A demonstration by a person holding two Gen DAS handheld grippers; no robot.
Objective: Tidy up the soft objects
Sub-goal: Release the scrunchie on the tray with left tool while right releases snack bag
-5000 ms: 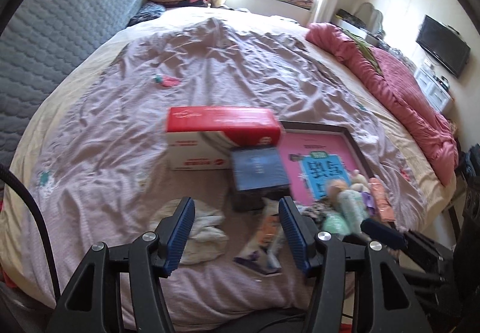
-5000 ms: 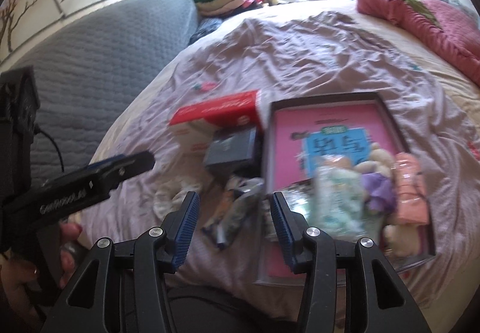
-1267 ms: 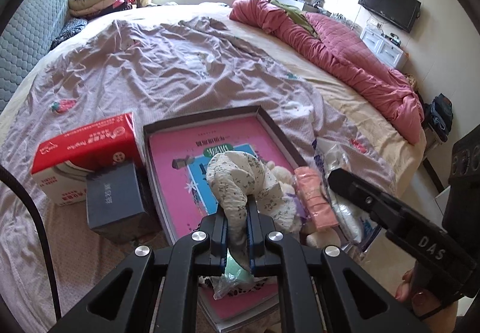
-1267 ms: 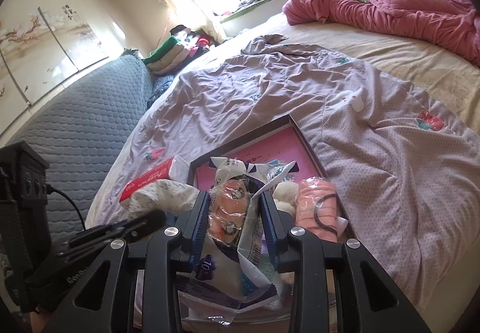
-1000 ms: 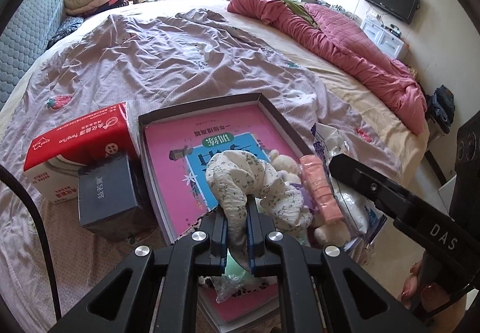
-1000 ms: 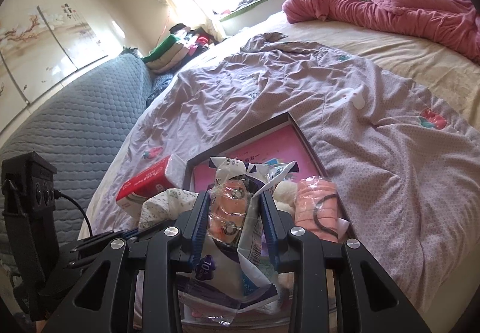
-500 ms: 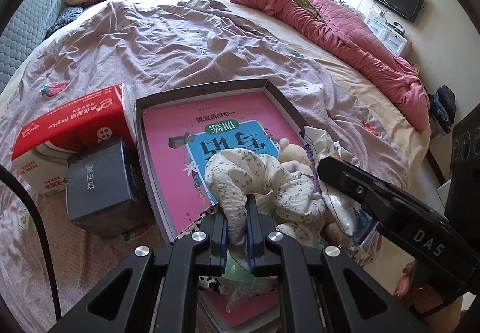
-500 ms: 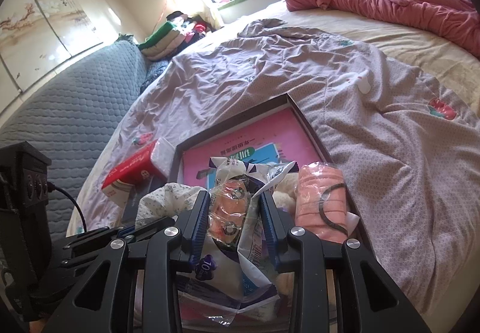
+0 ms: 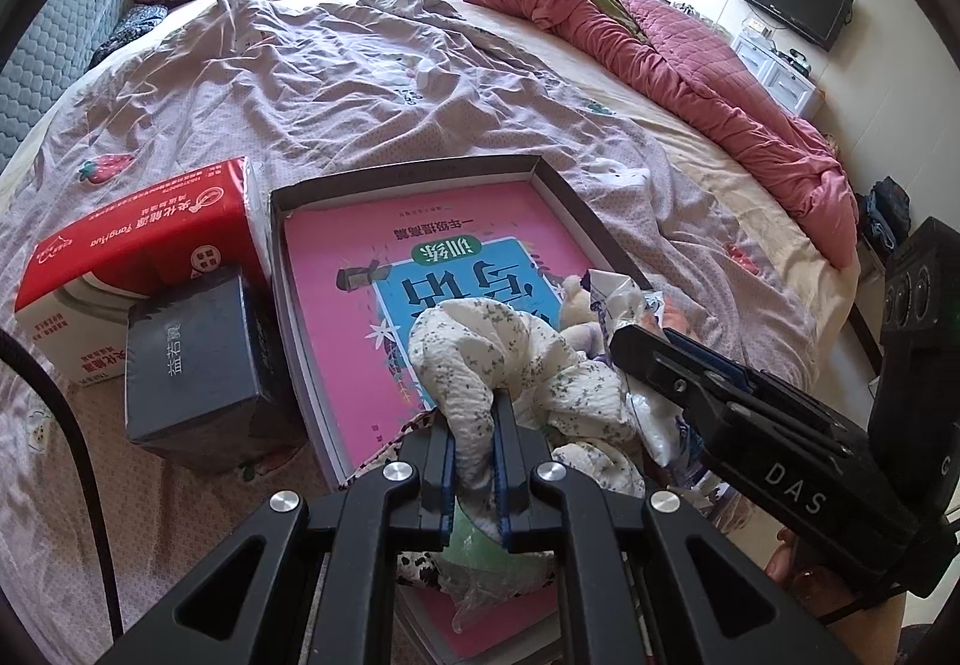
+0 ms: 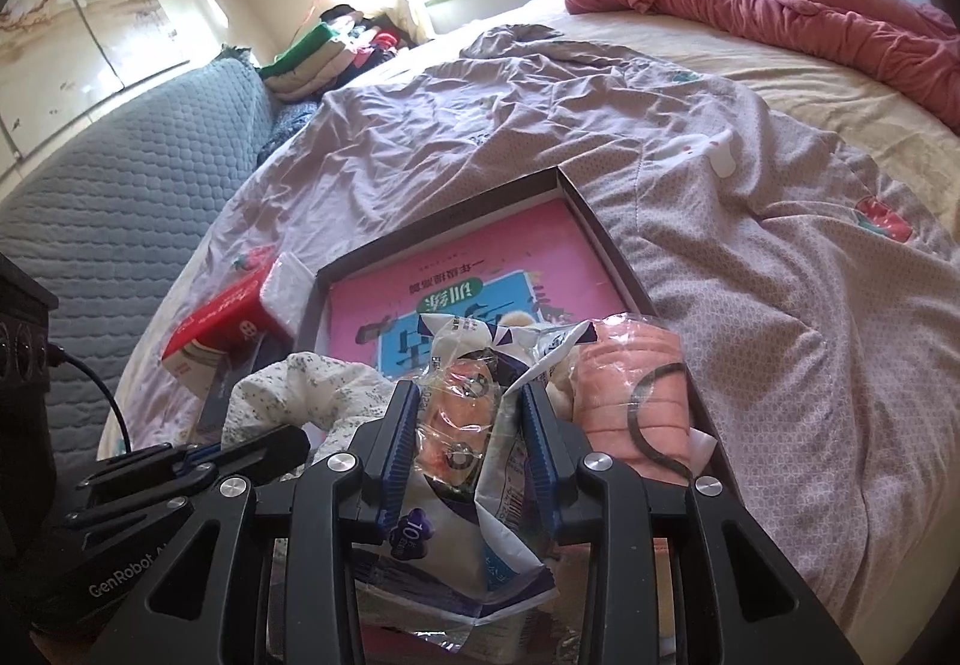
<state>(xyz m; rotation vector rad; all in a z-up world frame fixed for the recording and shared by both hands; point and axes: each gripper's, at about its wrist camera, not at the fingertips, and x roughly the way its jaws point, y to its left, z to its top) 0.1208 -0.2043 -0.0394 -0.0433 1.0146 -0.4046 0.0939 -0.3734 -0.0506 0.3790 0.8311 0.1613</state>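
Observation:
My left gripper (image 9: pixel 474 428) is shut on a white floral cloth (image 9: pixel 480 347) and holds it over the near end of a dark shallow box (image 9: pixel 414 170) with a pink book (image 9: pixel 336 251) inside. My right gripper (image 10: pixel 471 419) is shut on a plastic packet with orange items (image 10: pixel 459 413), over the same box (image 10: pixel 444 221). The cloth shows at its left (image 10: pixel 300 389). A pink wrapped roll (image 10: pixel 636 389) and a small plush (image 9: pixel 579 308) lie in the box's near right corner.
A red and white tissue box (image 9: pixel 138 251) and a dark grey box (image 9: pixel 192 359) stand left of the dark box on the mauve bedspread (image 9: pixel 336 83). A pink quilt (image 9: pixel 690 59) lies along the bed's right side. A grey padded headboard (image 10: pixel 102 173) is at the left.
Both grippers have stayed shut on their loads and shifted slightly forward and lower over the box. The cloth now hangs nearer the box's contents.

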